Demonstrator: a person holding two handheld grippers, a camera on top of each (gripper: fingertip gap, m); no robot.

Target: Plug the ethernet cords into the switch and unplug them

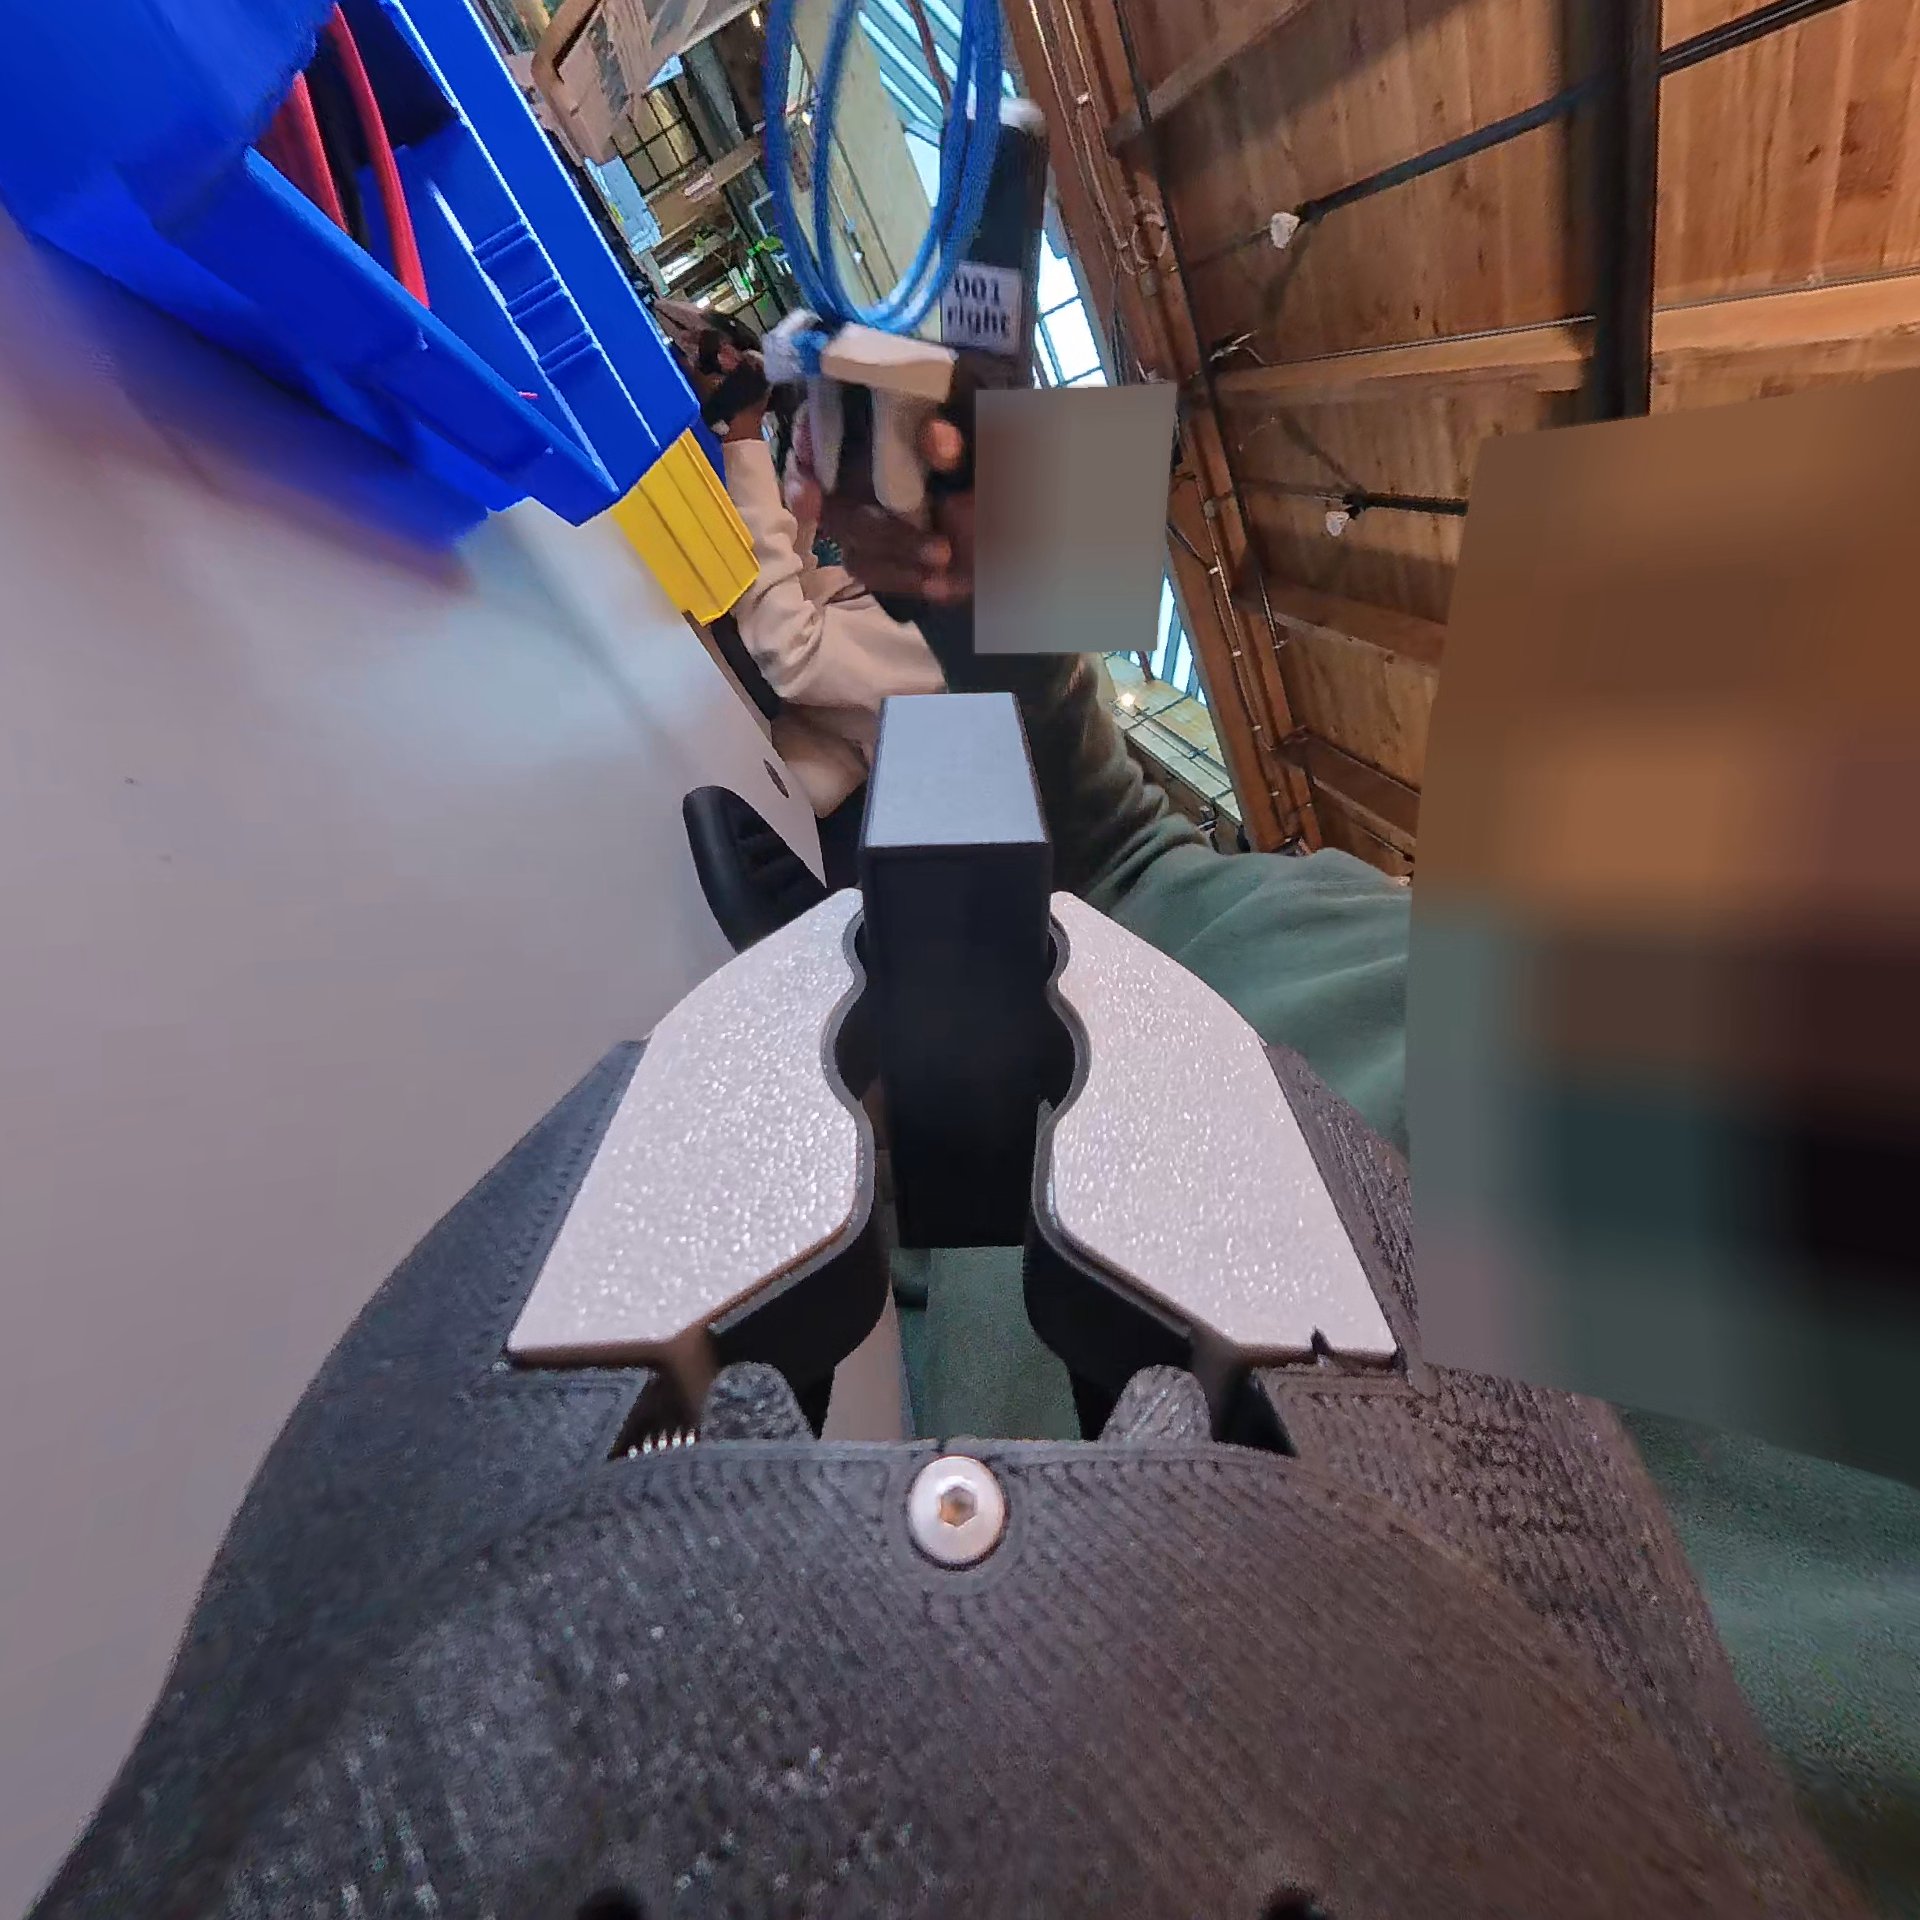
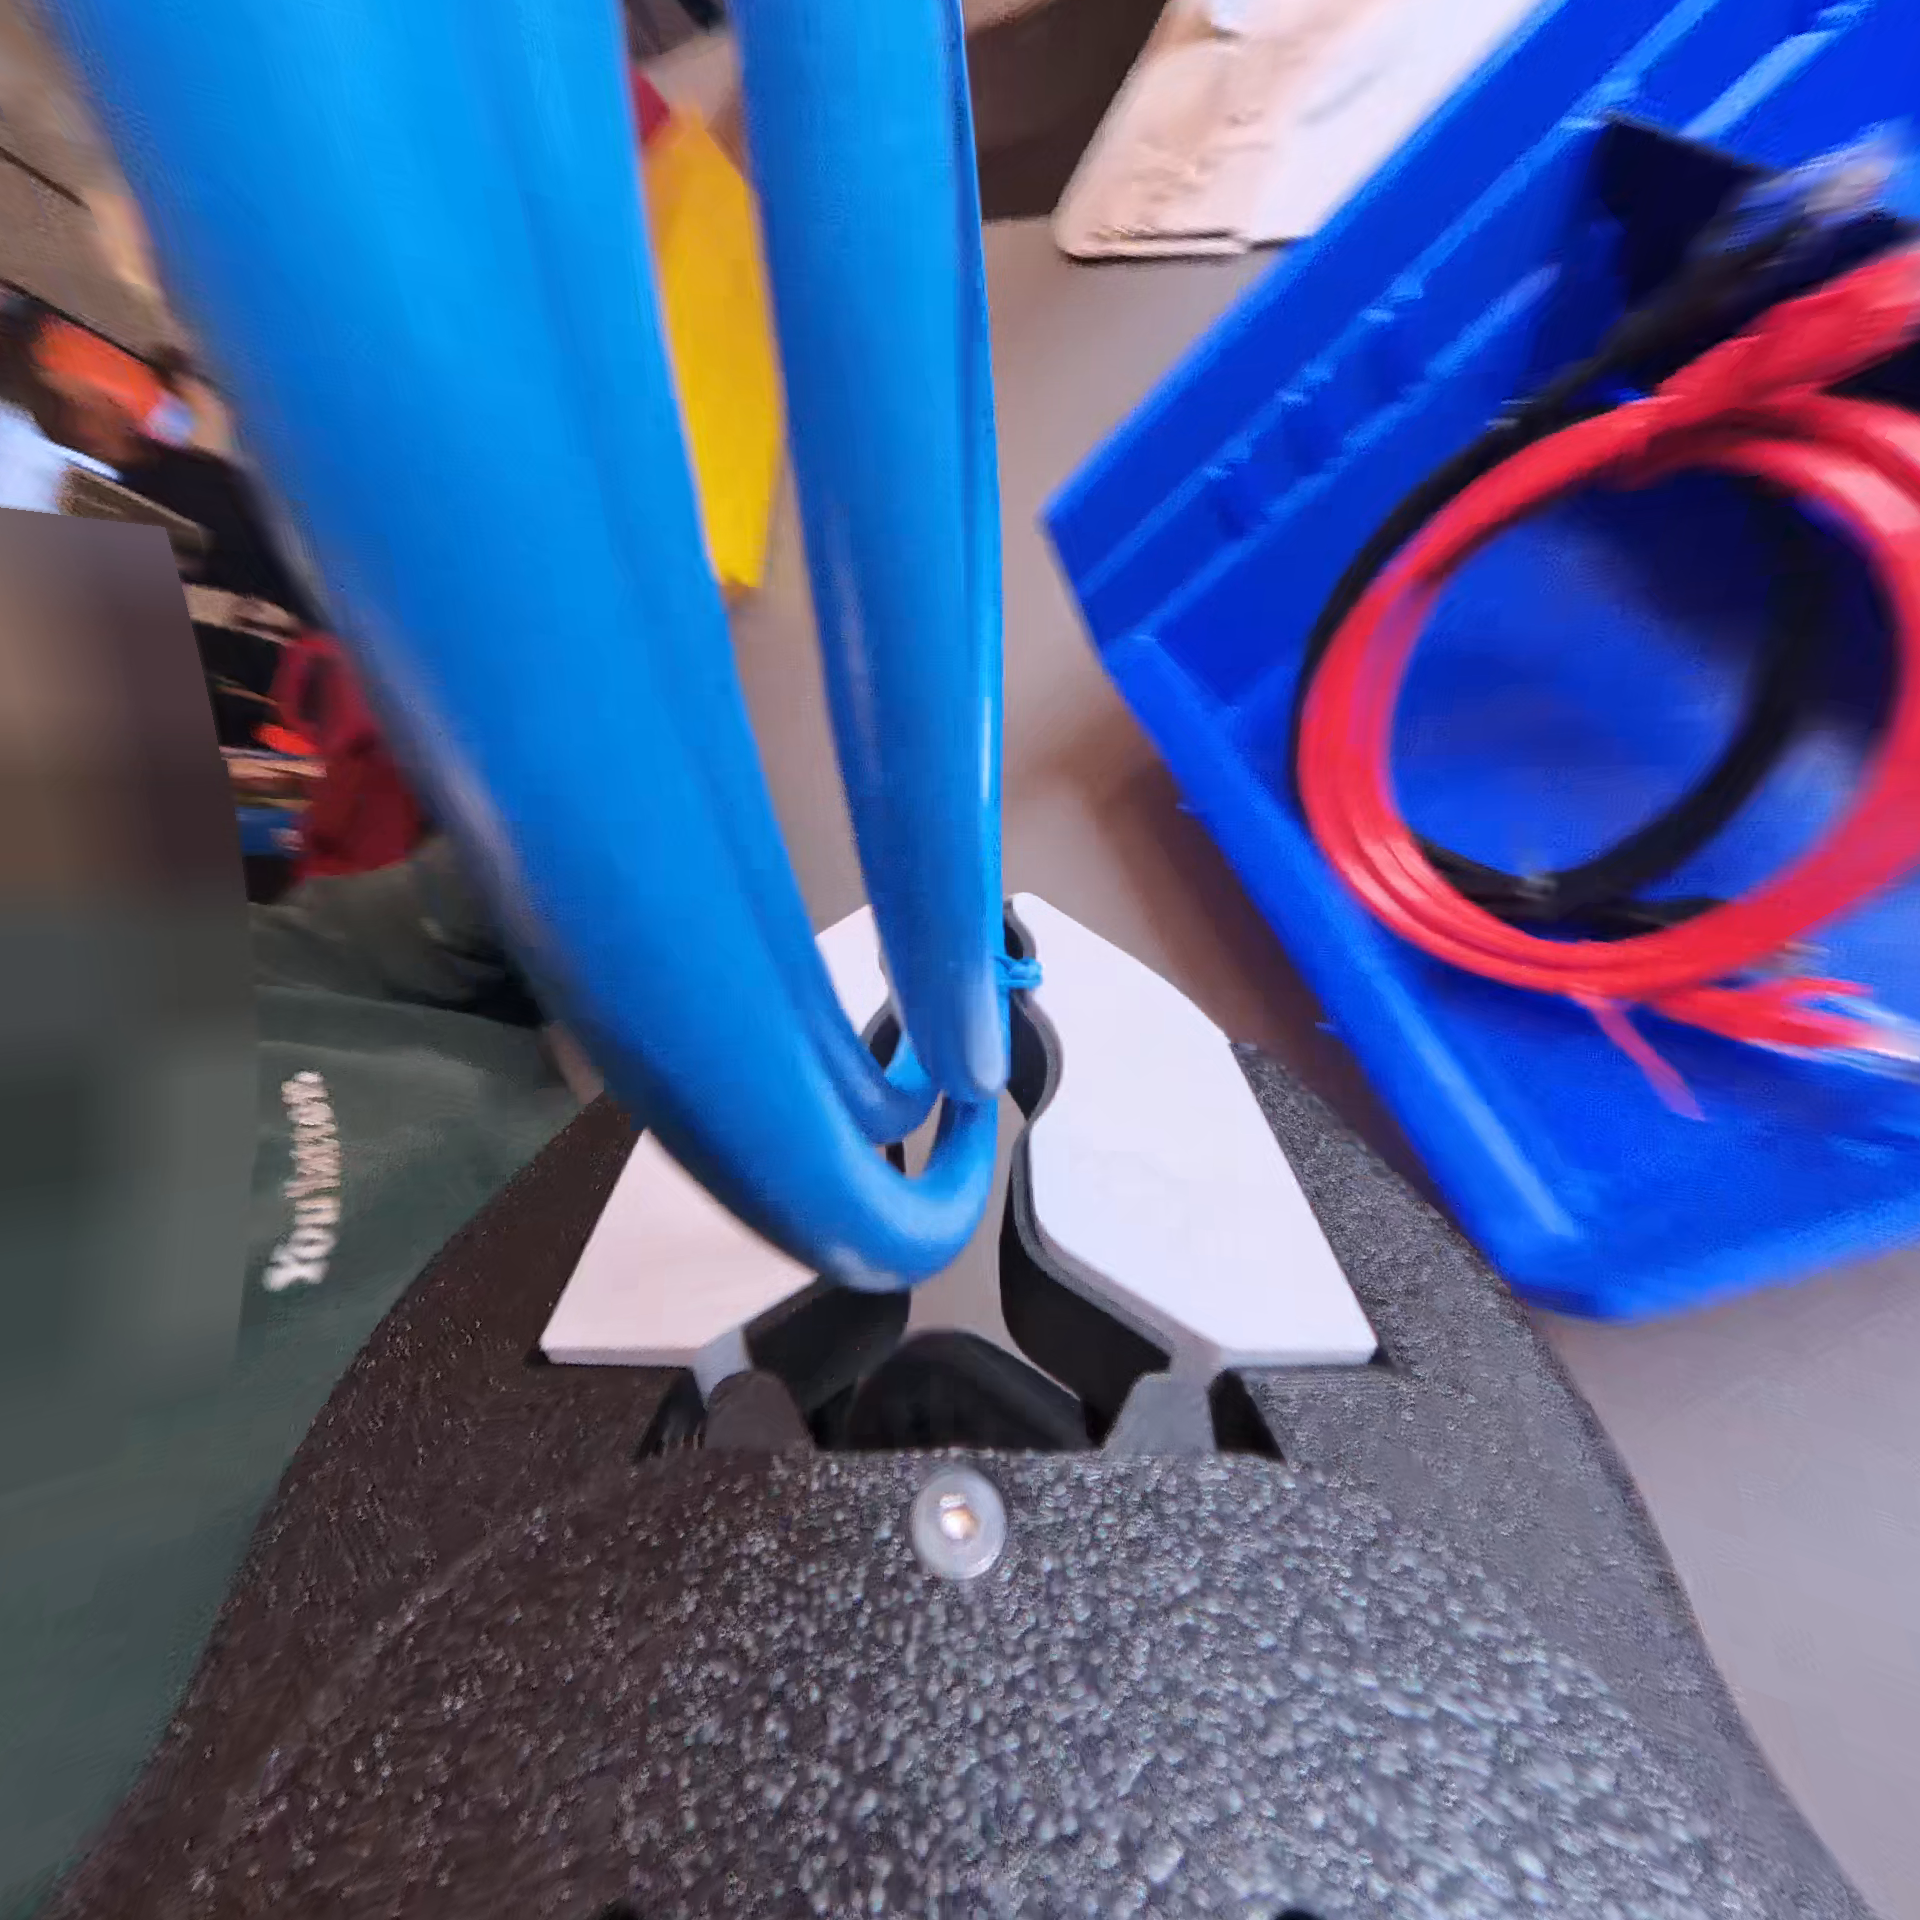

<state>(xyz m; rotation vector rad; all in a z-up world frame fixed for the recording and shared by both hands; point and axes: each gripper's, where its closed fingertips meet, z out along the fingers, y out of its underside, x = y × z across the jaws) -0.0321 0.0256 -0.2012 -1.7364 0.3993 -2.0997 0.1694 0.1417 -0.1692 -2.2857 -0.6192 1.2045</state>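
Note:
My left gripper [image 1: 956, 925] is shut on a black box-shaped switch [image 1: 951, 790], which stands out forward between the fingers, held off the white table [image 1: 260, 935]. My right gripper [image 2: 951, 935] is shut on a coiled blue ethernet cord [image 2: 520, 623], tied with a blue twist; its loops hang across the view. In the left wrist view the right gripper [image 1: 883, 374] shows farther off, holding the blue cord [image 1: 883, 177] in the air beyond the switch. The switch's ports are not visible.
A blue bin [image 2: 1299, 520] on the table holds a coiled red cord [image 2: 1558, 935] and a black cord [image 2: 1351, 582]; it also shows in the left wrist view [image 1: 312, 260]. A yellow bin [image 1: 686, 530] sits behind it. A green sleeve [image 1: 1247, 935] is near. My right fingertips sit around 25 cm from my left ones.

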